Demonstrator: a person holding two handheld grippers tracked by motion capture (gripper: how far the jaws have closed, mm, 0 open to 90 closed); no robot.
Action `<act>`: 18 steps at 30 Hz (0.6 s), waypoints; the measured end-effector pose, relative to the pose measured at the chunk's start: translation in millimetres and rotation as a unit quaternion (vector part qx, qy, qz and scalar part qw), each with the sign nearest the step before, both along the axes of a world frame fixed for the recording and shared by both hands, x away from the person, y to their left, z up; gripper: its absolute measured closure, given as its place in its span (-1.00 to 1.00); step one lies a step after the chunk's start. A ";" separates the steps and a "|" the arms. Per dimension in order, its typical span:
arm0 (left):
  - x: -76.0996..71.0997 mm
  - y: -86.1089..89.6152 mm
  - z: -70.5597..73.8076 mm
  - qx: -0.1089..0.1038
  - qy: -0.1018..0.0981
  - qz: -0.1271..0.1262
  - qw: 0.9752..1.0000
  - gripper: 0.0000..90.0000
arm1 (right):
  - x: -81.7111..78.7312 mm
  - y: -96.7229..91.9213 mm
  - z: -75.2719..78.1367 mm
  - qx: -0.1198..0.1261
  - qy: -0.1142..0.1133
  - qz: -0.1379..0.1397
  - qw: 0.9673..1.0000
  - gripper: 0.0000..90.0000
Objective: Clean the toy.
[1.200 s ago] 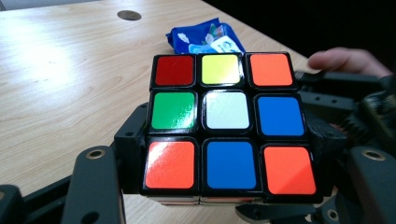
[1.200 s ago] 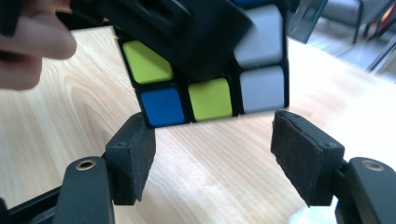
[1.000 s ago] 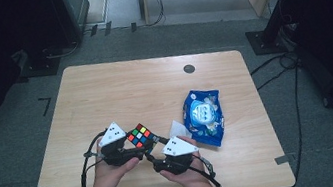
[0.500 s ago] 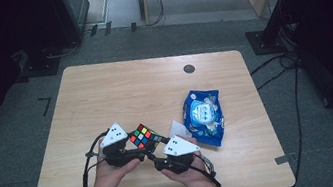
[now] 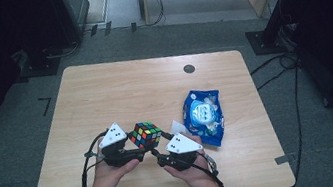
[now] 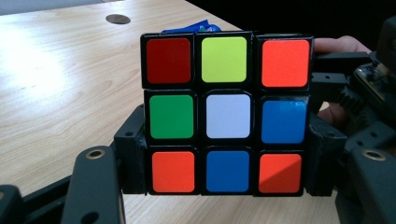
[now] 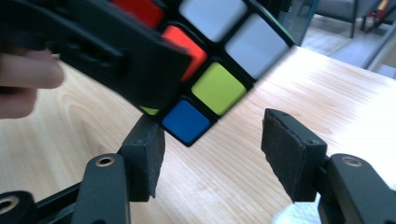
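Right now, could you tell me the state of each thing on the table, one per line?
Cube: scrambled, clamped at its sides, lifted off the table.
Left gripper: shut on the cube.
Right gripper: open, pads beside the cube's lower corner, not pressing.
Blue packet: lying flat, untouched.

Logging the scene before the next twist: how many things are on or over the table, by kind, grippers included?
Puzzle cubes: 1, the puzzle cube, clamped in the left gripper
Wipe packs: 1, the blue pack
White tissue: 1, the white tissue
Grippers: 2, the left gripper and the right gripper, jaws open
Total: 5
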State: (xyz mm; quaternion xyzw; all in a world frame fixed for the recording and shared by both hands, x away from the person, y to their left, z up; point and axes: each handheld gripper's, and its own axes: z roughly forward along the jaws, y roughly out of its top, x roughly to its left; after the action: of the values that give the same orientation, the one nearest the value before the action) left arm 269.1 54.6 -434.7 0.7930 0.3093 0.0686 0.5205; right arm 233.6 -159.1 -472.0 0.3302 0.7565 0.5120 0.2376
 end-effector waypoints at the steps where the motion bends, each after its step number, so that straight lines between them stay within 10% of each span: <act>1: -0.1 -0.3 -0.2 0.000 -0.001 0.000 1.000 -0.24 | 0.8 -1.4 0.1 0.003 0.003 -0.003 1.000 -0.09; 18: -1.6 4.5 3.1 -0.012 -0.011 -0.005 1.000 -0.24 | 4.1 -10.9 -0.3 -0.031 -0.033 -0.017 0.999 0.10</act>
State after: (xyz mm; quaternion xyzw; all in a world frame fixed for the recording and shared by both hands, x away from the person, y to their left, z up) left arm 267.5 59.1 -431.6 0.7872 0.3008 0.0711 0.5337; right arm 237.8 -170.0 -472.2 0.3188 0.7580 0.4948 0.2811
